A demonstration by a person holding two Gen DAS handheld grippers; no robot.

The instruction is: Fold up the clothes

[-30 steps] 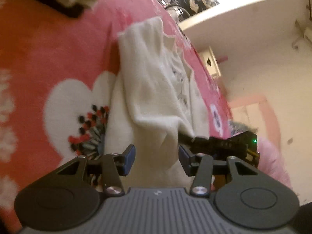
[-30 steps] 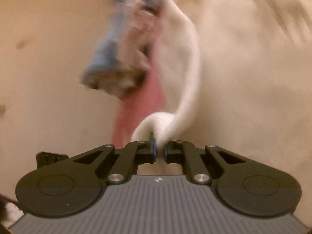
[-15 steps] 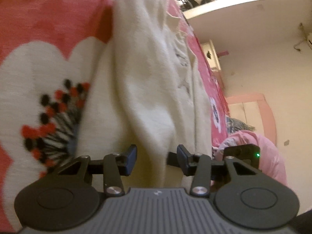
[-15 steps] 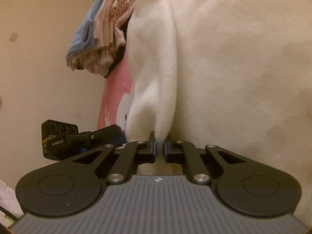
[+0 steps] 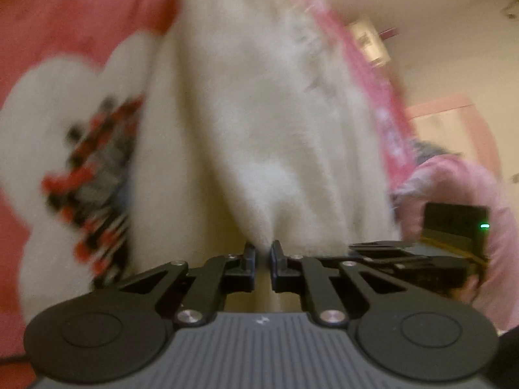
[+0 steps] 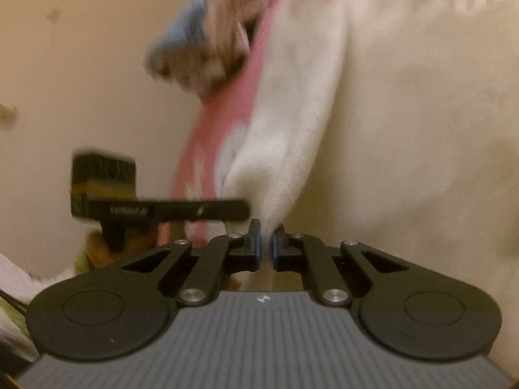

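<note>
Two hand-held grippers [image 5: 262,254] [image 6: 266,238], one cream garment [image 5: 259,113], one pink blanket [image 5: 81,16].

The cream-white garment [image 5: 259,103] is made of a soft, fuzzy fabric, and it fills the middle of the left wrist view from 12 o'clock down to the centre. It lies stretched on a pink blanket [image 5: 65,19] with large white flowers. Faint dark marks, too blurred to read, show near its edge at 1 o'clock. Its near end is gathered into a fold that narrows toward 6 o'clock, where it is pinched. In the right wrist view the same garment [image 6: 421,113] covers the whole side from 12 to 4 o'clock, and one thick rolled fold of it comes down to the centre, also pinched at its tip.
</note>
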